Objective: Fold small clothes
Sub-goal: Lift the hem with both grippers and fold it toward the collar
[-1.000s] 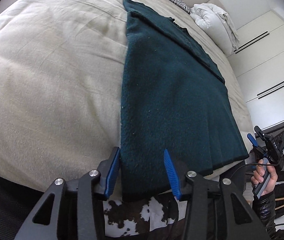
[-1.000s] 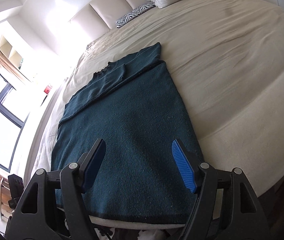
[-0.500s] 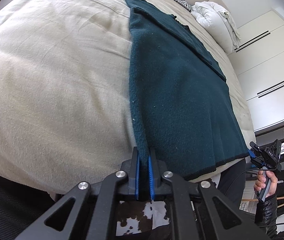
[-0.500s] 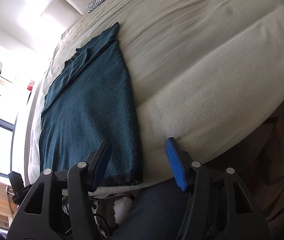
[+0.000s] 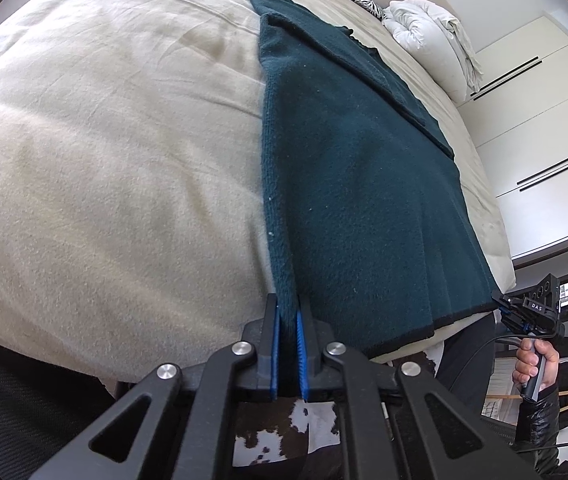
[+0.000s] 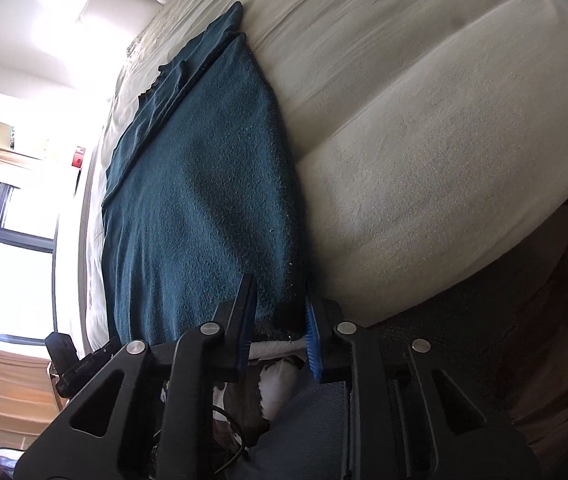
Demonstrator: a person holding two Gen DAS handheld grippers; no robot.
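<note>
We see the dark teal sweater lying flat along the bed, hem at the near edge. Our left tool is pinched tight on the hem's left corner. Our right tool is closing, jaws narrow, the right corner between its pads.

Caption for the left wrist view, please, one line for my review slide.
Left gripper clamped on the near corner of a dark green sweater spread on a beige bed.
</note>
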